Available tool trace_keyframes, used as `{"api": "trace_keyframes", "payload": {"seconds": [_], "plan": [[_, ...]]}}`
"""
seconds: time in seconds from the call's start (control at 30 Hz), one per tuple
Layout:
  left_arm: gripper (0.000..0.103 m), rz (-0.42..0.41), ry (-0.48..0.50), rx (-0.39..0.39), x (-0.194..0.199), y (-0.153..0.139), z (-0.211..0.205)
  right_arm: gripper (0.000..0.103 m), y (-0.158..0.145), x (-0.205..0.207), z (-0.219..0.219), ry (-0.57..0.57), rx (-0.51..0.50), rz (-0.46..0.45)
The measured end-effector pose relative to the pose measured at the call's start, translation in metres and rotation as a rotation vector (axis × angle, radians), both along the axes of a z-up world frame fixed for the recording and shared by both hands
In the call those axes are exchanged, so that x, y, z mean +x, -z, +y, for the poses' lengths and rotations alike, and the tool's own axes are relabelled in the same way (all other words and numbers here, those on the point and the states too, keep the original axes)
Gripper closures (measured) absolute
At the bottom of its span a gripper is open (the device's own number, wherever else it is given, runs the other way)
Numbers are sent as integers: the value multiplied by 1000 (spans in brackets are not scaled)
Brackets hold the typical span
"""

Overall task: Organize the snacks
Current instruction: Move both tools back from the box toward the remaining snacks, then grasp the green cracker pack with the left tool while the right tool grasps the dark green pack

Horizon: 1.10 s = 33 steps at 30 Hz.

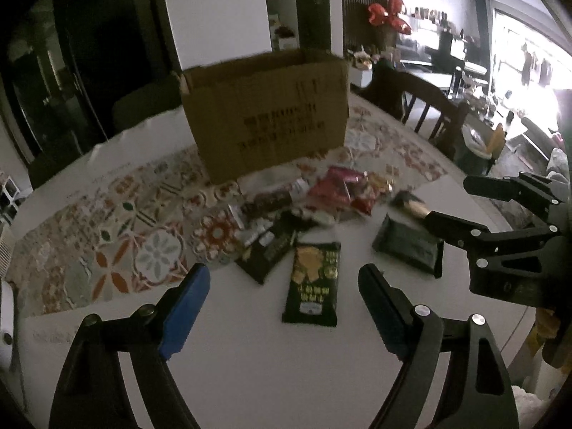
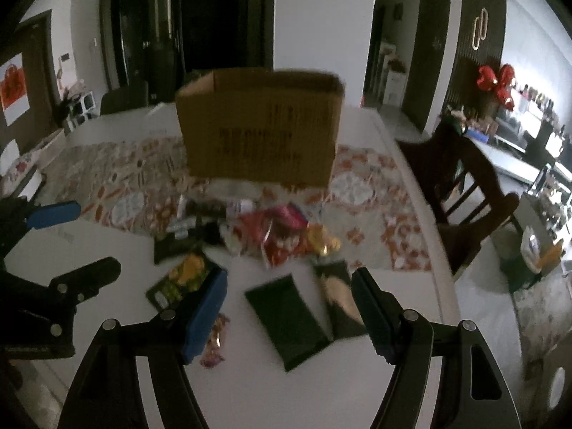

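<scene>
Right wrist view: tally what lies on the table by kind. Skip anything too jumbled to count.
Cardboard box: 1
Dark packets: 4 (gold-printed packet, plain green packet, pale-pictured packet, packet at the pile's edge)
Small pink wrapper: 1
Total: 6. The red pile is too blurred to count.

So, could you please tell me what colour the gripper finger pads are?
Blue; the pads show best in the left wrist view.
</scene>
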<state>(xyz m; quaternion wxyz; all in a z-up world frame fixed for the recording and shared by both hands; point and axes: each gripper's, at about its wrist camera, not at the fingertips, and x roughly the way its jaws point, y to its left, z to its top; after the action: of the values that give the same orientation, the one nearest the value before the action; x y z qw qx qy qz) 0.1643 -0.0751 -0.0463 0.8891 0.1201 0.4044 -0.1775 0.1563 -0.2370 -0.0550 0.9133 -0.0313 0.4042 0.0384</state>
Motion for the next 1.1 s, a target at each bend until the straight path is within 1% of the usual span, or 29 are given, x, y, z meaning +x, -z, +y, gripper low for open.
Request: {"api": "trace_keyframes", "payload": {"seconds": [0.17, 0.3, 0.47, 0.5, 0.57, 0.63, 0.77, 0.87, 0.9, 0.93, 1.1], "plan": [[18, 67, 22, 2, 5, 22, -3, 31, 19, 3, 0, -15, 5, 59], [22, 126, 26, -4, 13, 39, -5, 31, 32, 9, 0, -41, 10, 106], [25, 171, 25, 3, 21, 54, -9, 32, 50, 19, 1, -66, 1, 163], [25, 176, 29, 3, 22, 56, -10, 32, 52, 20, 0, -69, 0, 170], [25, 189, 34, 4, 24, 60, -11, 36, 56, 23, -1, -74, 4, 188], [25, 201, 35, 2, 27, 64, -12, 37, 60, 25, -1, -78, 9, 201], [29, 236, 28, -13, 35, 71, -13, 37, 68, 28, -3, -75, 7, 218], [30, 257, 27, -21, 39, 74, -16, 37, 71, 32, -5, -73, 19, 234], [30, 263, 26, -25, 41, 76, -16, 37, 72, 33, -6, -72, 29, 243], [30, 271, 24, -29, 42, 77, -17, 42, 73, 34, -6, -73, 36, 249], [33, 295, 18, -46, 48, 81, -20, 43, 78, 38, -9, -65, 56, 267]]}}
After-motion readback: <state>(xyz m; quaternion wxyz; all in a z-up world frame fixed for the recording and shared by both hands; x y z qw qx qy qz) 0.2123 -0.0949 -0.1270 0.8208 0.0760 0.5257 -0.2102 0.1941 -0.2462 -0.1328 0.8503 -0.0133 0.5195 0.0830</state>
